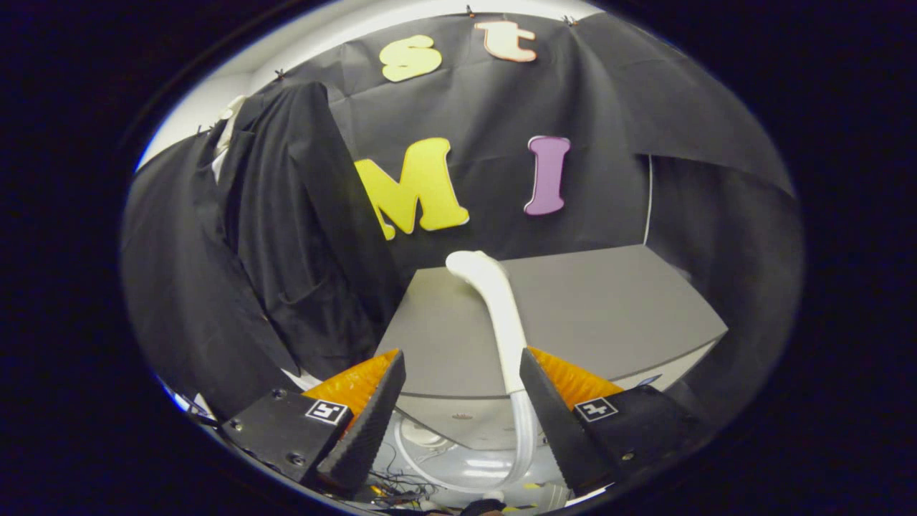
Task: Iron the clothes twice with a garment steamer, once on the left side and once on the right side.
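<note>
A black garment [286, 236] hangs on a pale hanger [228, 125] to the left of the grey table [609, 308], beyond my left finger. The white steamer wand [501, 315] rises over the table's front edge, its curved head [469, 264] turned left toward the garment. My gripper [462, 357] is open and wide. The wand's lower end runs close along the inner side of the right finger [551, 408]; the left finger [369, 423] stands well apart from it. A clear hose [526, 437] drops from the wand to a white base [466, 466] below.
The booth's black cloth closes the back and both sides. The table's front edge [458, 395] lies just ahead of the fingers. Thin cables [401, 491] lie tangled low down beside the base.
</note>
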{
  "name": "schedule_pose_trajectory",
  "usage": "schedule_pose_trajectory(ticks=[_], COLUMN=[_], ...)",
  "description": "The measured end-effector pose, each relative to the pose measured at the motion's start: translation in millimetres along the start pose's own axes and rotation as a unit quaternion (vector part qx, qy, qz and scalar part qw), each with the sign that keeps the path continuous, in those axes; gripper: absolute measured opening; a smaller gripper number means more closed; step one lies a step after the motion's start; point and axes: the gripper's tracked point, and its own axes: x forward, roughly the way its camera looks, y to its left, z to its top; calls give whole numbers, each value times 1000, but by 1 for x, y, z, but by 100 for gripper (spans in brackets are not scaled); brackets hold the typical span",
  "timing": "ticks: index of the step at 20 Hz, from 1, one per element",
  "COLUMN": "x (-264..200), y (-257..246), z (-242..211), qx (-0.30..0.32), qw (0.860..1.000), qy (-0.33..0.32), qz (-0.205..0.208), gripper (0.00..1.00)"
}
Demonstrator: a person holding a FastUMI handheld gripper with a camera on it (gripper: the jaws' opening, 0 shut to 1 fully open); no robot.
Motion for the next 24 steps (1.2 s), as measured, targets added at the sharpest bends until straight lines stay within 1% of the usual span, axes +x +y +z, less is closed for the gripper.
schedule_pose_trajectory(ticks=[1,3,5,6,8,10,12,13,15,17,20,22,23,24], x=[11,31,50,64,83,89,96,99,101,102,107,107,109,110], y=[-4,-20,-25,-29,-44,-49,-50,-53,-52,-50,-52,-51,-52,-54], z=[0,4,7,5,6,5,2,1,-3,-7,-7,-12,-14,-17], qx=[-5,-5,7,9,3,3,1,-1,-12,-20,-8,-2,0,5], qw=[1000,998,996,994,991,987,983,981,975,969,965,962,960,958], qy=[17,55,92,108,135,161,184,194,220,247,263,274,280,287], qz=[3,-5,10,10,-3,-7,-7,-13,-16,-10,-15,-20,-21,-26], gripper=[100,99,99,99,98,97,92,86,81,79,77,73,69,67])
